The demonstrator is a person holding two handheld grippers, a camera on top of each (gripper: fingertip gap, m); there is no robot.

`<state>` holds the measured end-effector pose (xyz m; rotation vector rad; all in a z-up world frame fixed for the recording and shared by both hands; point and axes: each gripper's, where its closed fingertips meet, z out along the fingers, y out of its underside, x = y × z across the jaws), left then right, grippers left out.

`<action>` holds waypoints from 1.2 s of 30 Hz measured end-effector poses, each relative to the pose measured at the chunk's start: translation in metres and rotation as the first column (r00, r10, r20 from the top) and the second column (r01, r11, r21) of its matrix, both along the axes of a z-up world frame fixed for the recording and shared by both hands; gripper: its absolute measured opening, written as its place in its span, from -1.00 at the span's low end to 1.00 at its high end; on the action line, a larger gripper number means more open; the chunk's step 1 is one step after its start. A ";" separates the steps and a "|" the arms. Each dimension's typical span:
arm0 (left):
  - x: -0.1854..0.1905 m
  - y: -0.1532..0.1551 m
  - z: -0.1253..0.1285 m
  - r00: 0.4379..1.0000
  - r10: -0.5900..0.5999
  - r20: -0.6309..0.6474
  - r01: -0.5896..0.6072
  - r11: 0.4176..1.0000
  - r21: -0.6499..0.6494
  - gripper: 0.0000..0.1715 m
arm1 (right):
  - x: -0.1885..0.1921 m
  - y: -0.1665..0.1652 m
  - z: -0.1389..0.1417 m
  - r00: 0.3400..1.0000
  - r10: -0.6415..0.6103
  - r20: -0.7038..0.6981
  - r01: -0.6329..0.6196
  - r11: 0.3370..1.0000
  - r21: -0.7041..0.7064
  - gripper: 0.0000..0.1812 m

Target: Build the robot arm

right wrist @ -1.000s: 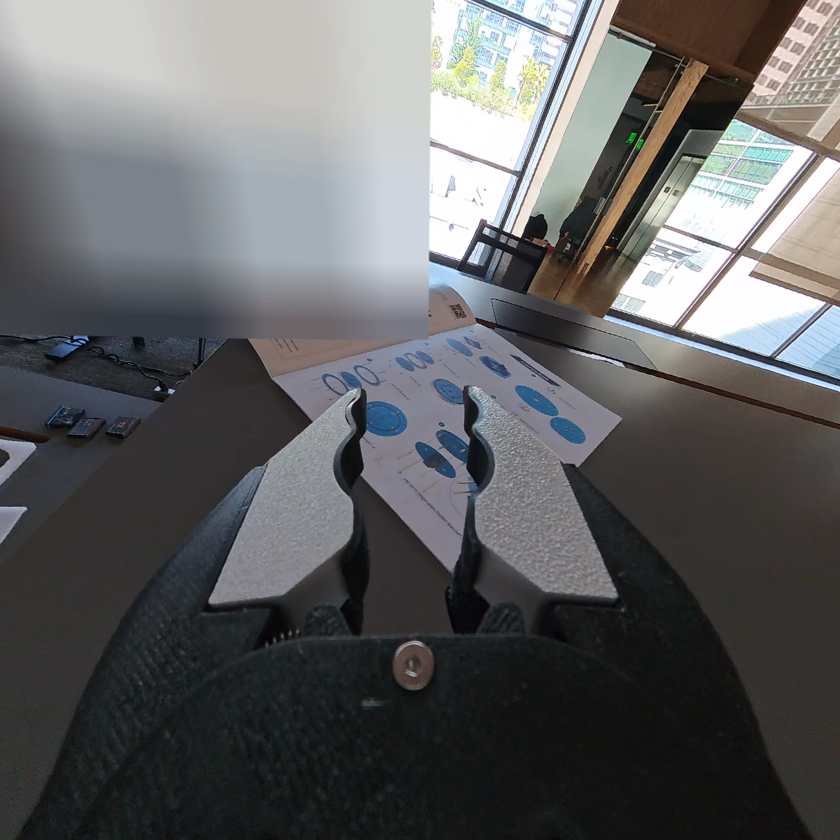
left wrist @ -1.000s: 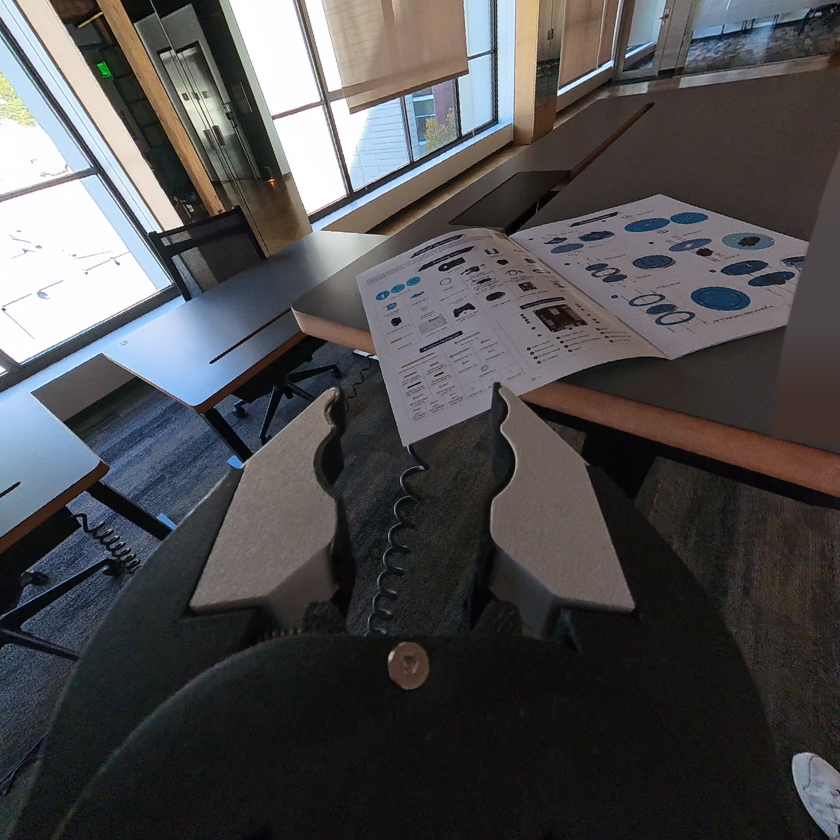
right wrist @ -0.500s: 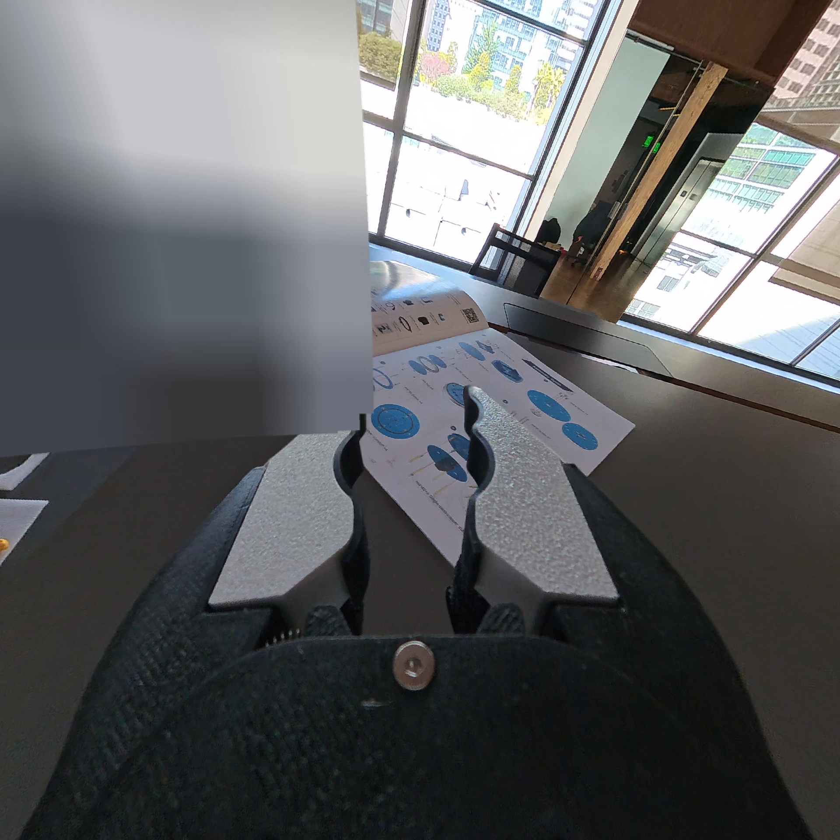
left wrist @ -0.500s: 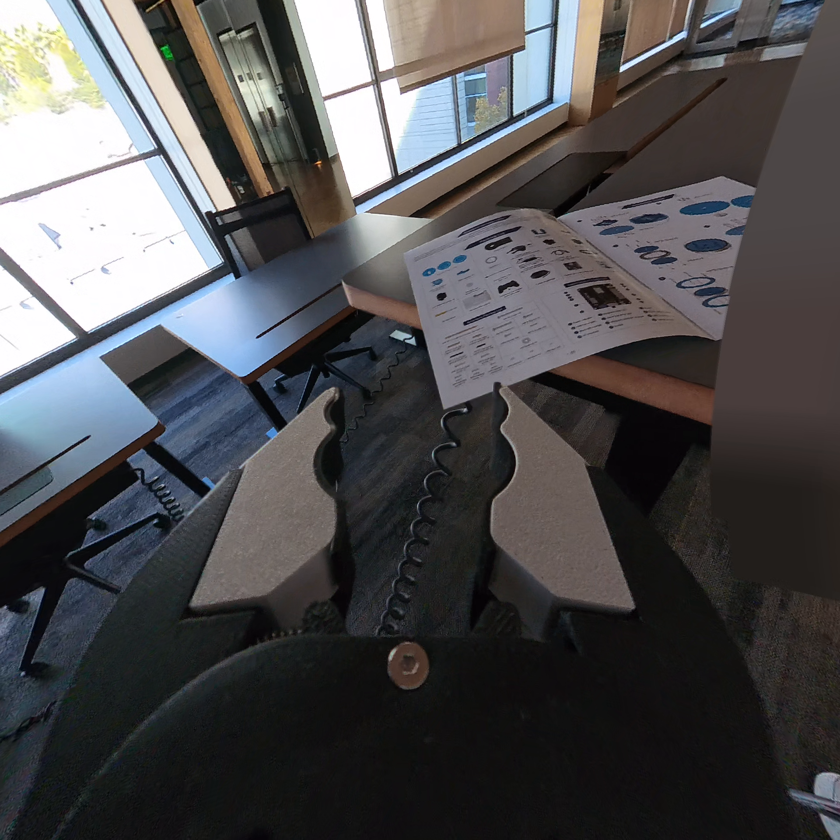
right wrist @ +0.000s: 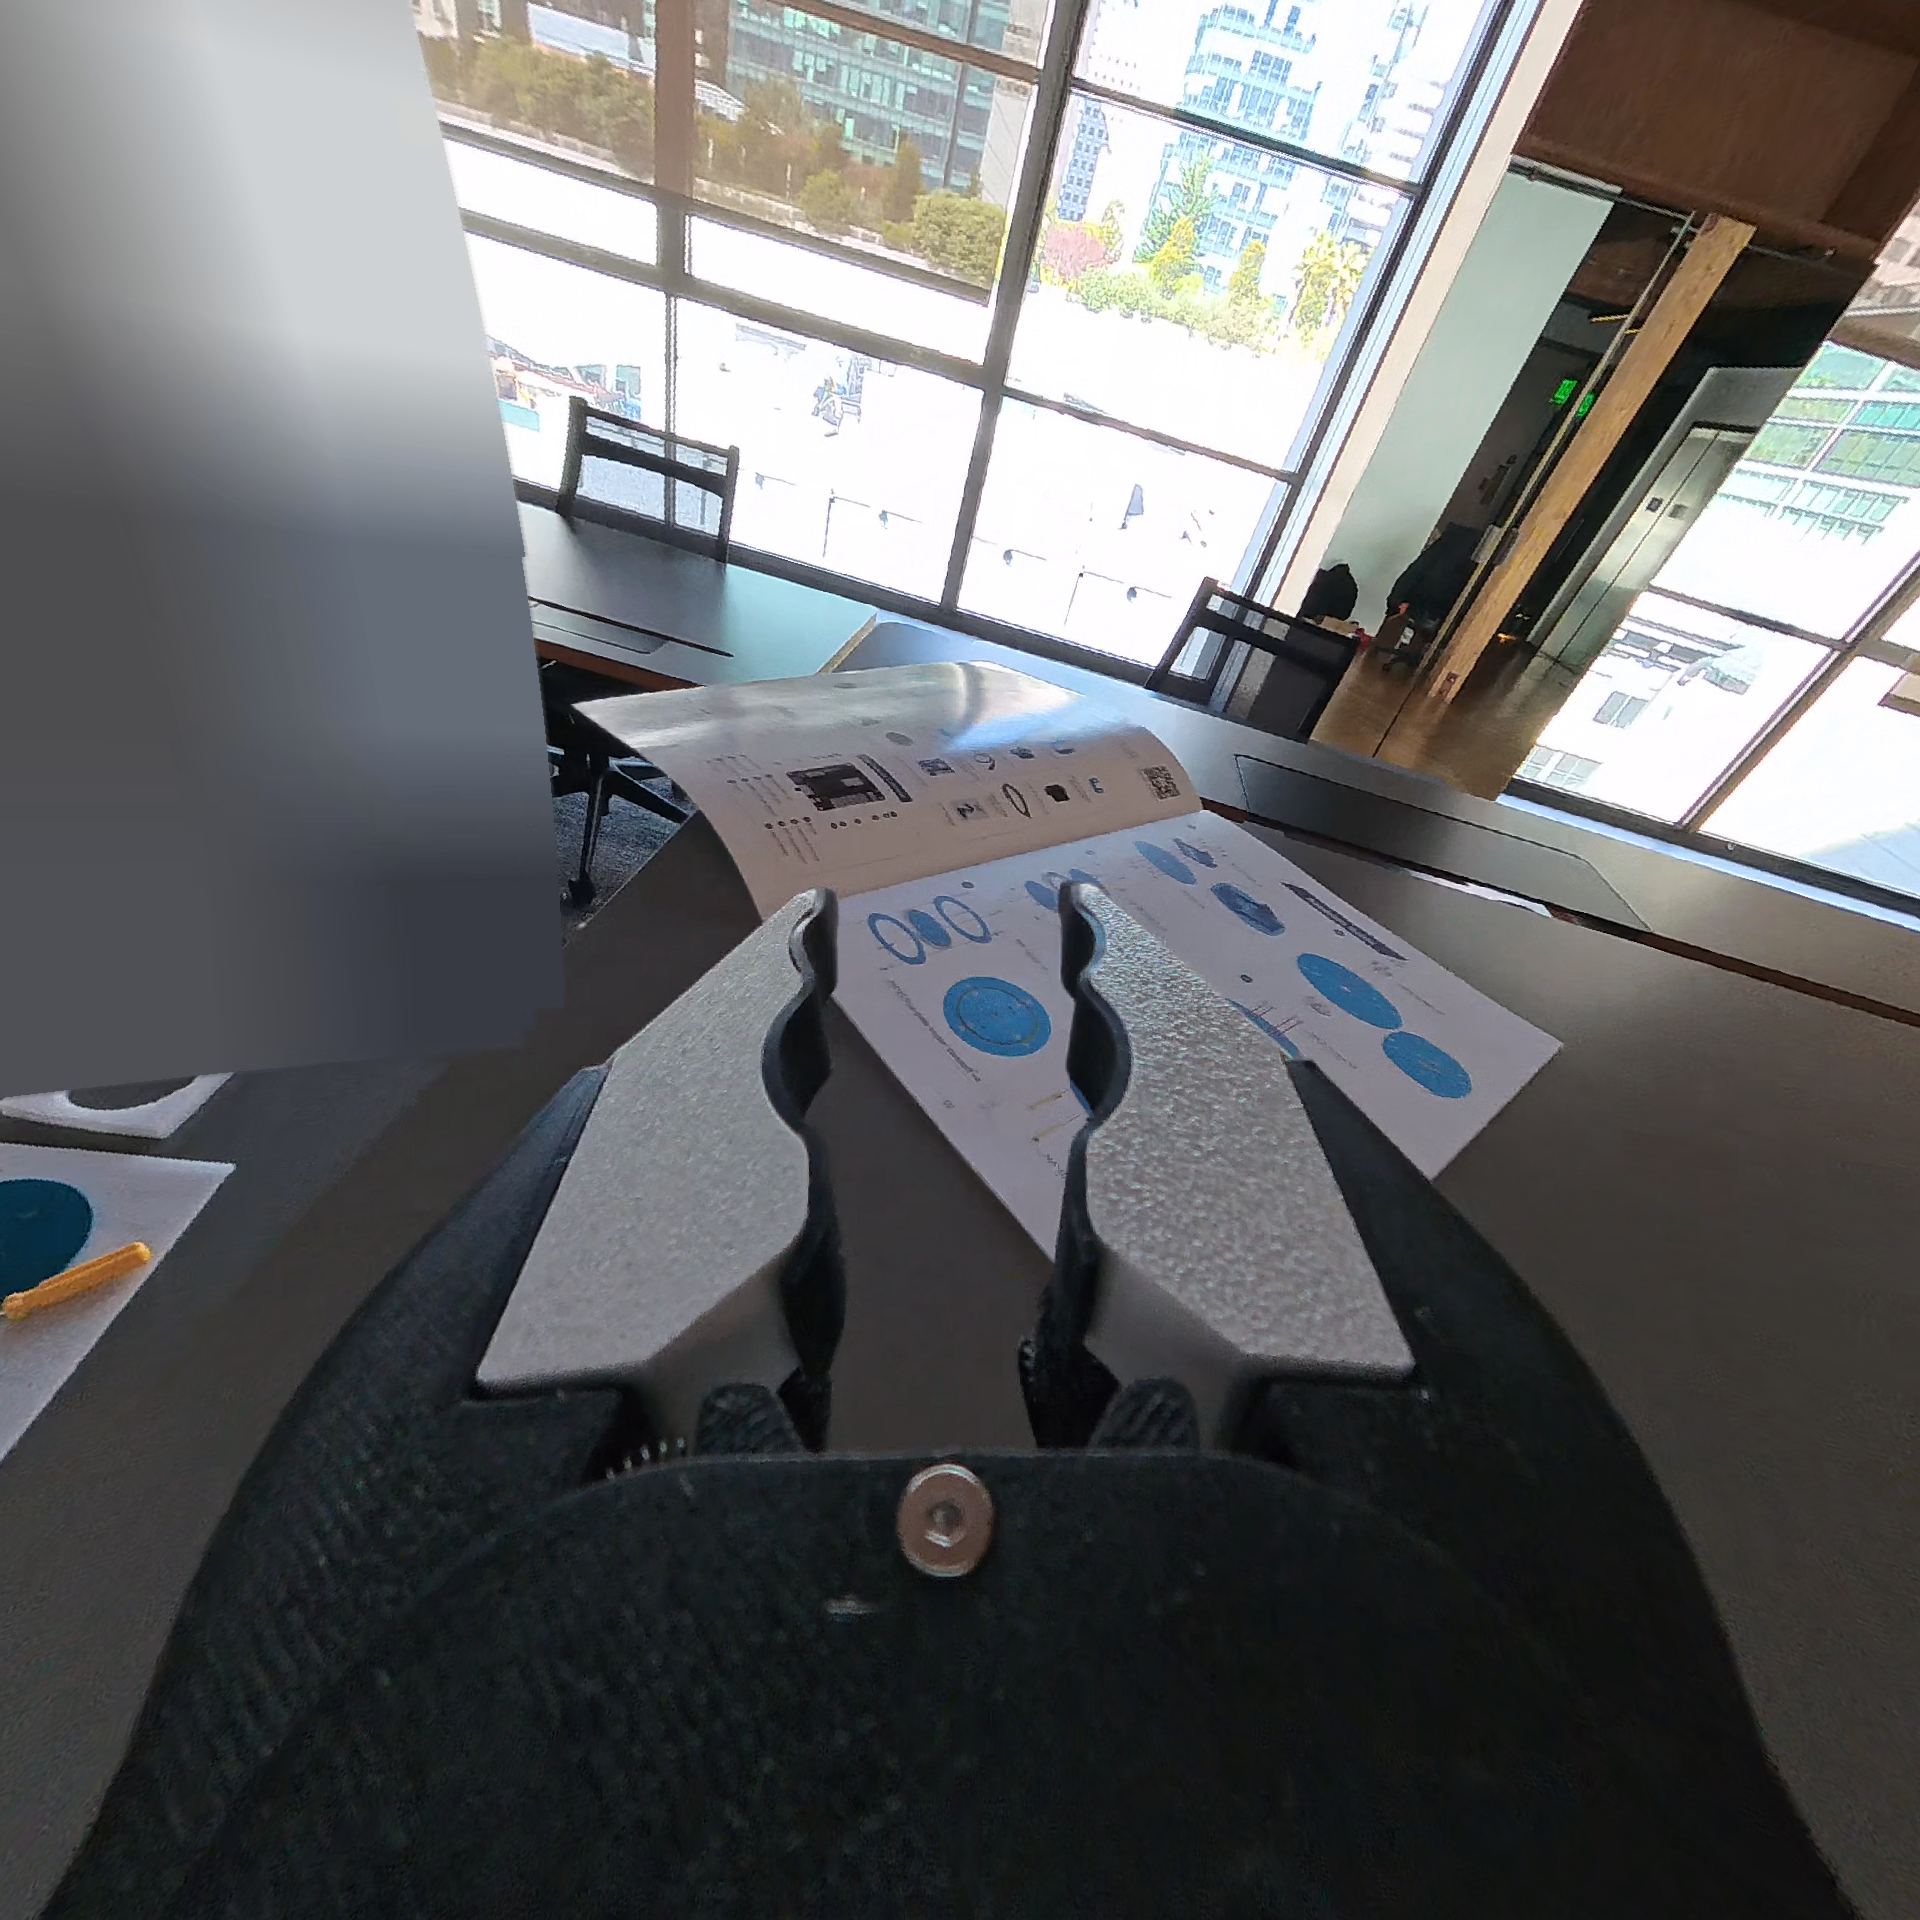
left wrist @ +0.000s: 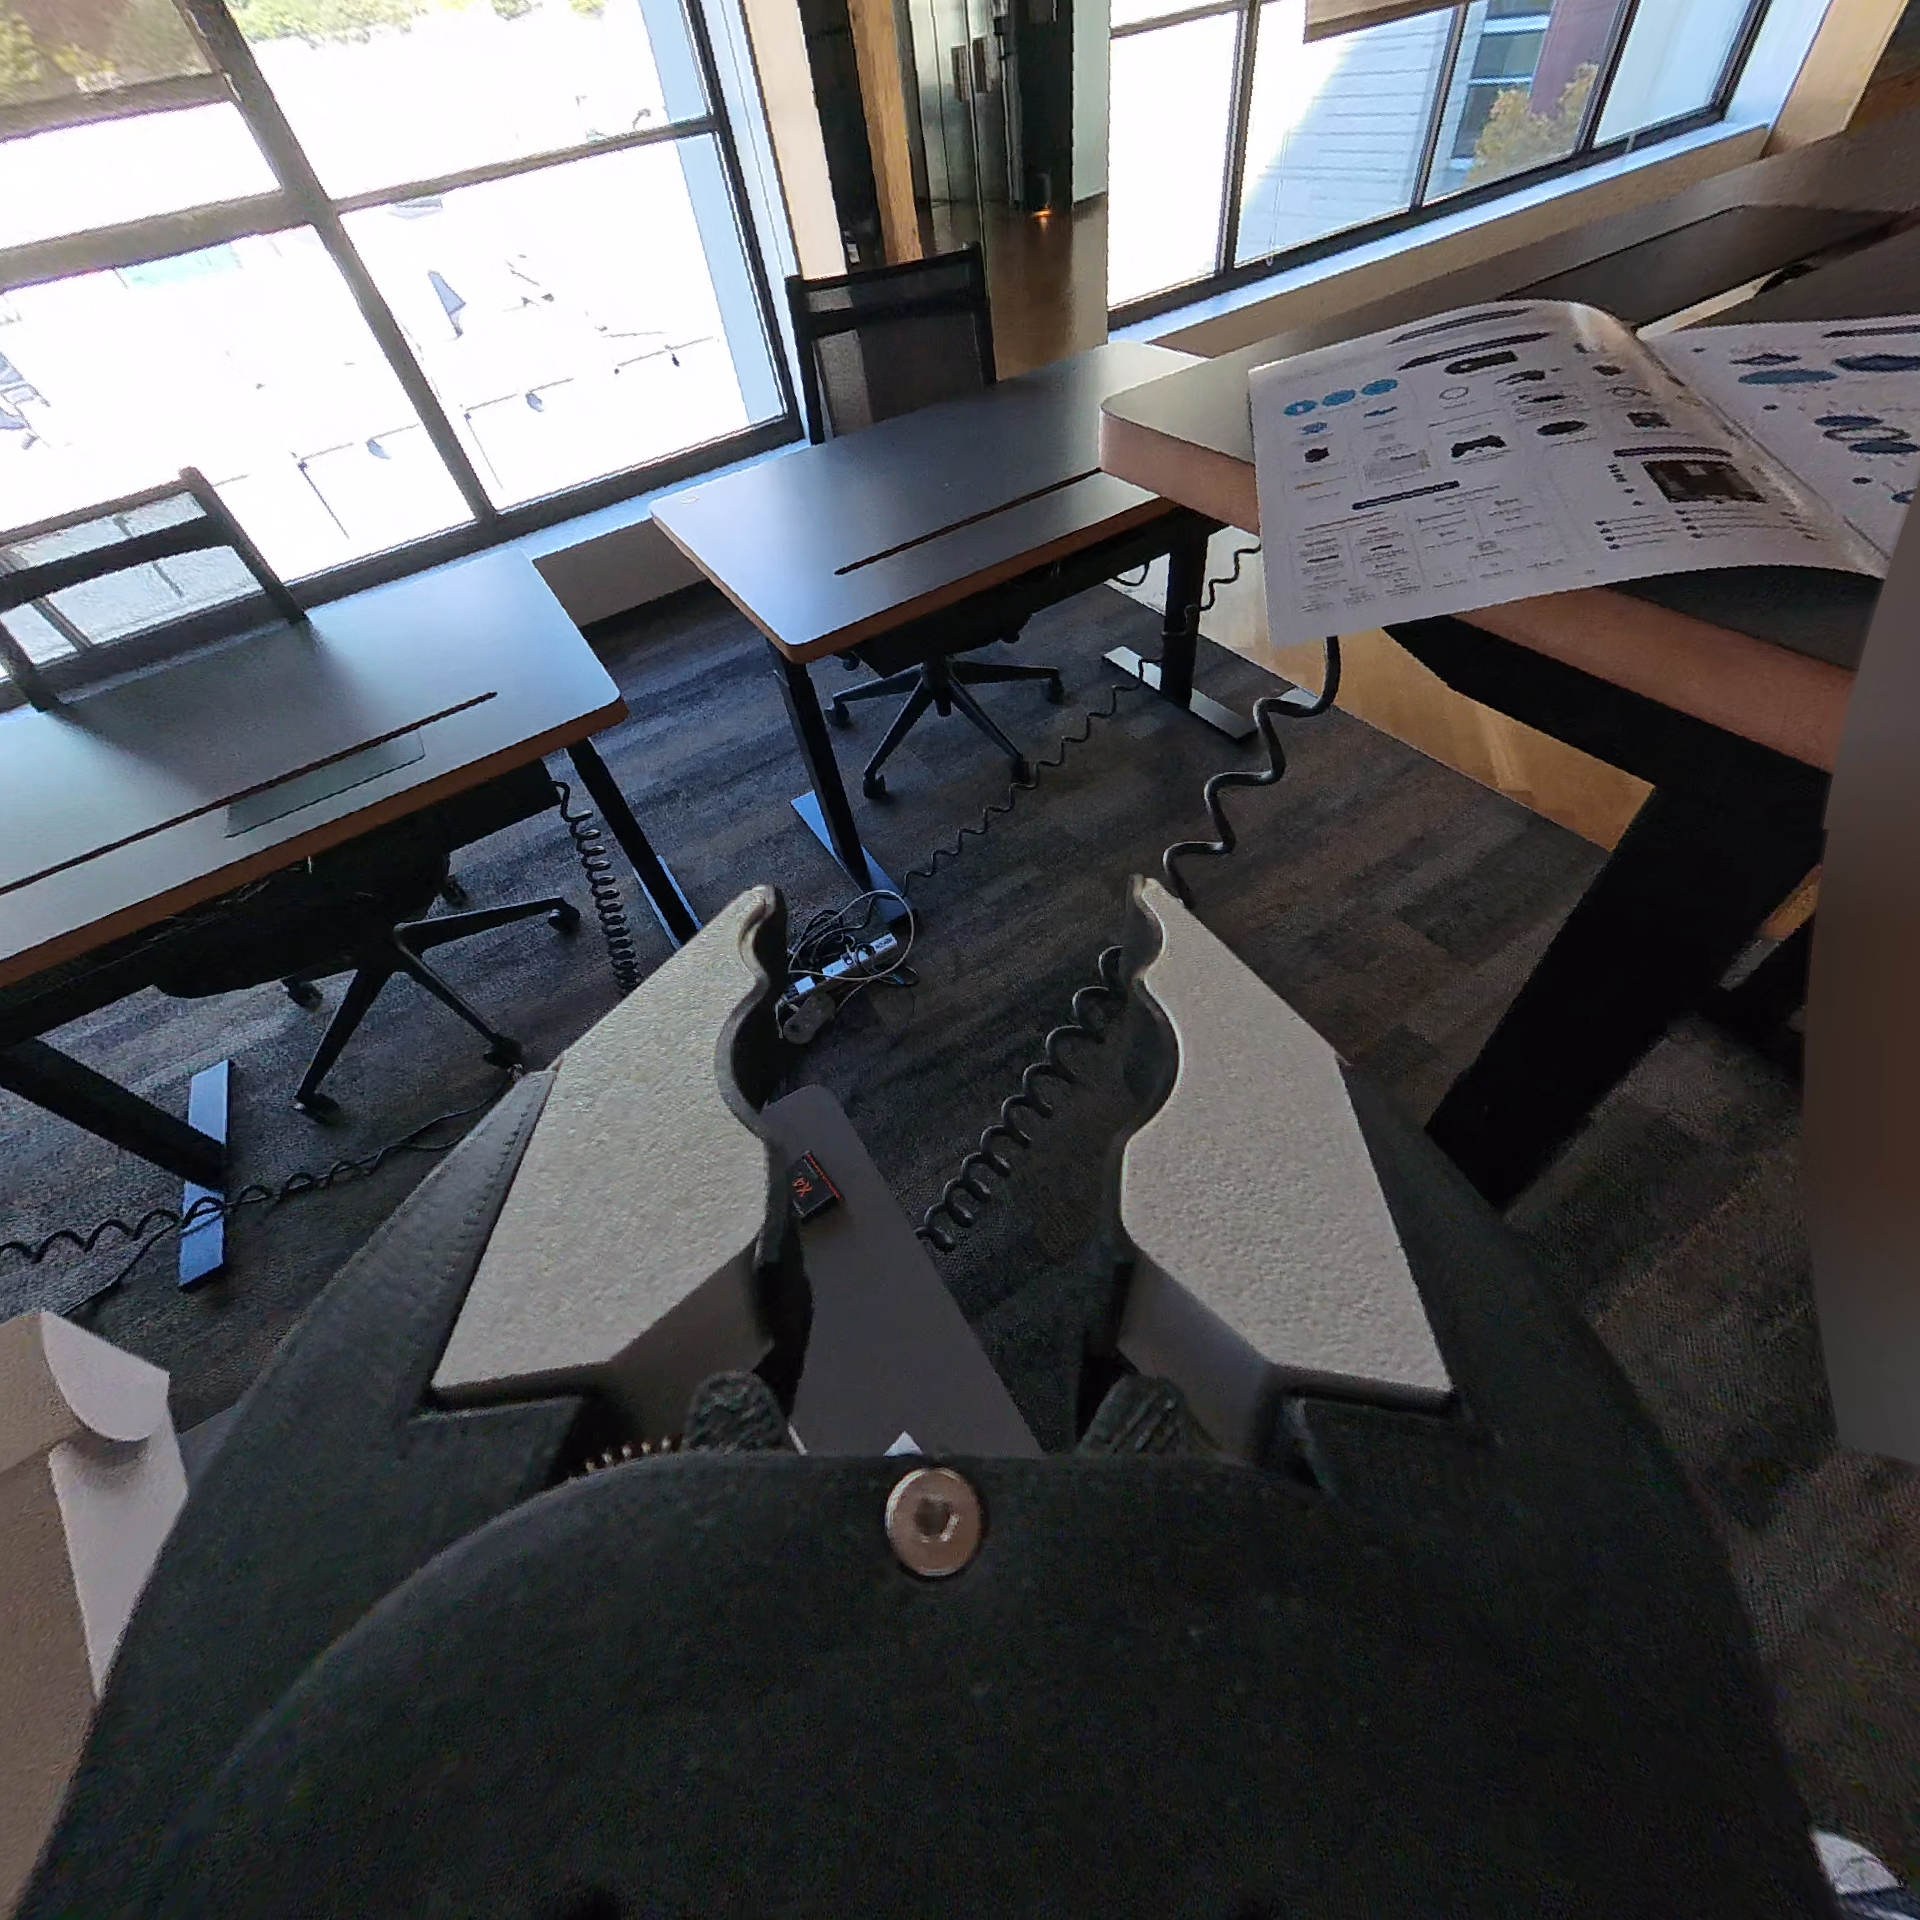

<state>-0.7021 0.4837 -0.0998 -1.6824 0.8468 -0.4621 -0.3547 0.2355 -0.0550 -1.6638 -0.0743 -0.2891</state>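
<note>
My left gripper (left wrist: 951,904) is open and empty, held over the carpet and the corner of a dark tabletop (left wrist: 894,1320) that bears a small black card with a red mark (left wrist: 816,1187). An open printed booklet (left wrist: 1507,468) lies on a dark table (left wrist: 1662,649) to the upper right, its left page hanging over the edge. My right gripper (right wrist: 948,904) is open and empty, low over the dark table (right wrist: 1662,1299), pointing at the booklet (right wrist: 1382,997), whose far page curls up.
A white foam tray (right wrist: 125,1195) holds a blue disc (right wrist: 36,1221) and a yellow pin (right wrist: 78,1283) at the left. A white foam block (left wrist: 62,1475) is at the lower left. Two black desks (left wrist: 914,520), office chairs (left wrist: 935,696) and coiled cables (left wrist: 1029,1101) stand on the carpet by the windows. Left tips to right tips: about 45 centimeters.
The left gripper has swung left, away from the booklet, bringing the tabletop corner and black card into view. The right gripper has turned left, bringing the foam tray with the blue disc into view.
</note>
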 end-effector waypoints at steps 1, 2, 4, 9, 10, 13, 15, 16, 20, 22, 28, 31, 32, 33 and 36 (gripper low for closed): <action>-0.001 -0.003 0.002 1.000 -0.002 0.002 0.002 1.000 0.002 -0.26 | -0.003 0.000 0.001 1.000 0.007 0.006 -0.007 1.000 0.005 -0.54; -0.002 -0.005 0.004 1.000 -0.004 0.002 0.004 1.000 0.009 -0.26 | -0.006 -0.001 0.003 1.000 0.010 0.016 -0.010 1.000 0.013 -0.54; -0.003 -0.008 0.009 1.000 -0.009 0.001 0.009 1.000 0.027 -0.26 | -0.006 -0.003 0.006 0.999 -0.007 0.045 0.006 1.000 0.023 -0.54; 0.007 -0.007 0.019 0.999 -0.045 0.020 0.044 0.998 0.041 -0.27 | -0.004 -0.010 0.011 0.997 -0.047 0.061 0.045 0.998 0.048 -0.53; 0.011 -0.006 0.022 0.998 -0.053 0.018 0.053 0.997 0.049 -0.26 | -0.002 -0.012 0.012 0.996 -0.057 0.067 0.054 0.997 0.052 -0.53; 0.026 -0.005 0.033 0.996 -0.089 0.025 0.086 0.993 0.081 -0.26 | 0.002 -0.016 0.017 0.994 -0.078 0.072 0.073 0.995 0.071 -0.54; 0.036 -0.007 0.038 0.992 -0.118 0.035 0.114 0.989 0.094 -0.26 | 0.003 -0.017 0.018 0.994 -0.085 0.069 0.079 0.994 0.075 -0.54; 0.040 -0.008 0.039 0.991 -0.128 0.033 0.125 0.987 0.099 -0.26 | 0.004 -0.017 0.018 0.993 -0.089 0.071 0.084 0.994 0.073 -0.54; 0.045 -0.004 0.037 0.991 -0.136 0.006 0.135 0.986 0.101 -0.26 | 0.007 -0.019 0.018 0.991 -0.108 0.082 0.102 0.992 0.072 -0.54; 0.044 -0.001 0.036 0.991 -0.136 0.010 0.135 0.986 0.098 -0.26 | 0.009 -0.018 0.016 0.991 -0.111 0.078 0.106 0.992 0.062 -0.54; 0.041 0.005 0.035 0.991 -0.129 0.021 0.127 0.987 0.095 -0.26 | 0.010 -0.013 0.009 0.992 -0.102 0.078 0.100 0.995 0.025 -0.54; 0.041 0.006 0.032 0.991 -0.133 0.023 0.130 0.988 0.089 -0.26 | 0.009 -0.011 0.006 0.991 -0.098 0.085 0.098 0.995 0.009 -0.53; 0.042 0.006 0.031 0.991 -0.133 0.022 0.131 0.988 0.087 -0.26 | 0.009 -0.011 0.005 0.991 -0.098 0.087 0.098 0.995 0.006 -0.54; 0.042 0.006 0.031 0.991 -0.134 0.021 0.132 0.988 0.086 -0.26 | 0.009 -0.010 0.005 0.991 -0.098 0.087 0.098 0.995 0.004 -0.54; 0.044 0.006 0.031 0.990 -0.137 0.024 0.135 0.987 0.087 -0.26 | 0.010 -0.011 0.005 0.992 -0.098 0.085 0.099 0.995 0.003 -0.54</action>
